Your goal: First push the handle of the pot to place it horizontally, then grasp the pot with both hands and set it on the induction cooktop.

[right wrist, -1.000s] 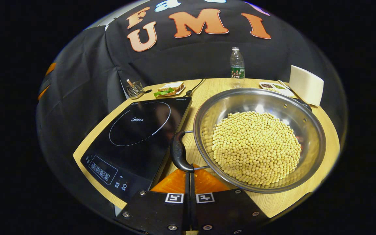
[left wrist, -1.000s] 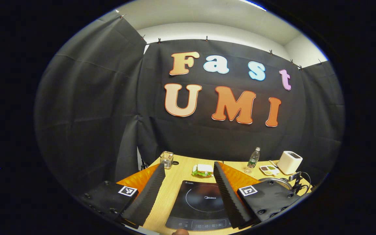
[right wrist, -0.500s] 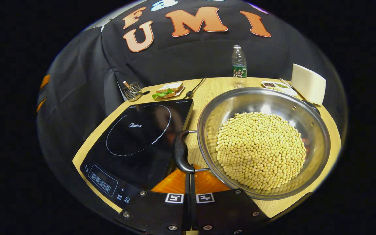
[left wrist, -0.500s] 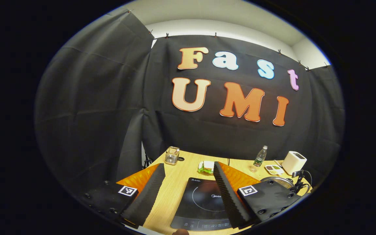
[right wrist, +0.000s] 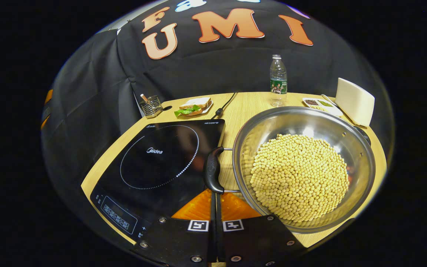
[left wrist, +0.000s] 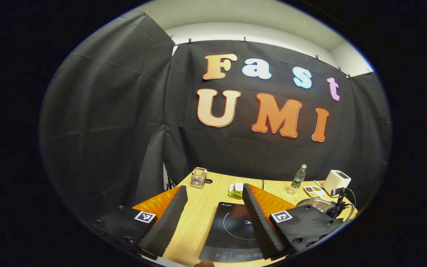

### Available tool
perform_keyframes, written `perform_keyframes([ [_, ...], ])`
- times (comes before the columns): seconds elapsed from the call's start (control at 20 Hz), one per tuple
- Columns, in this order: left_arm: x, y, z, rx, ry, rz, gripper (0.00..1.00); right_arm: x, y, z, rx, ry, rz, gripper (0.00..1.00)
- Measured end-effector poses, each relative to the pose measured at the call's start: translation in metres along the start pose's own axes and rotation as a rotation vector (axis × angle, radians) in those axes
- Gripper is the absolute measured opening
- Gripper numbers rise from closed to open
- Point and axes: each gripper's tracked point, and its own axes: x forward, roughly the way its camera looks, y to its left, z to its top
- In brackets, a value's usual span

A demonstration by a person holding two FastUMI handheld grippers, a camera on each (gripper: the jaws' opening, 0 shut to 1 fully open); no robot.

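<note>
A steel pot [right wrist: 272,124] full of soybeans [right wrist: 298,174] stands on the wooden table, right of the black induction cooktop [right wrist: 158,159]. Its dark left handle [right wrist: 212,170] lies between the pot and the cooktop's edge. My right gripper [right wrist: 213,193] is shut with nothing between its fingers, and its tips rest at the near end of that handle. In the left gripper view, my left gripper [left wrist: 214,188] hangs open above the table's near left side, with the cooktop [left wrist: 232,230] under its right finger and the pot [left wrist: 315,203] far to the right.
At the back of the table stand a water bottle [right wrist: 278,79], a white box [right wrist: 354,101], a small dish of seeds [right wrist: 319,104], a sandwich on a plate [right wrist: 195,105] and a wire holder [right wrist: 151,105]. A cable [right wrist: 226,104] runs behind the cooktop.
In the right gripper view the handle and pot have slid a little to the right. The left gripper has drifted, so the cooktop now sits further right between its fingers.
</note>
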Motion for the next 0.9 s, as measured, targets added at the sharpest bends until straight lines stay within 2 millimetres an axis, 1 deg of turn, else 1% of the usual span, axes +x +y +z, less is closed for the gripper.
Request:
perform_keyframes([
  [0.1, -0.001, 0.002, -0.001, -0.001, 0.001, 0.003, 0.97, 0.002, 0.0, 0.002, 0.001, -0.002, -0.003, 0.0],
  [0.25, -0.002, 0.001, -0.003, -0.005, 0.003, -0.001, 0.97, 0.006, 0.001, 0.008, 0.0, -0.009, -0.009, 0.0],
  [0.4, -0.001, 0.001, -0.005, -0.003, 0.004, -0.004, 0.97, 0.006, 0.002, 0.013, 0.006, -0.016, -0.013, 0.0],
  [0.7, -0.008, 0.0, -0.003, 0.004, -0.002, -0.005, 0.97, 0.01, 0.003, 0.019, 0.012, -0.023, -0.019, 0.0],
  [0.8, -0.01, -0.002, -0.001, 0.009, -0.008, -0.007, 0.96, 0.012, 0.004, 0.022, 0.014, -0.021, -0.019, 0.0],
  [0.9, -0.015, -0.005, 0.0, 0.015, -0.011, -0.013, 0.98, 0.017, 0.004, 0.025, 0.011, -0.025, -0.019, 0.0],
])
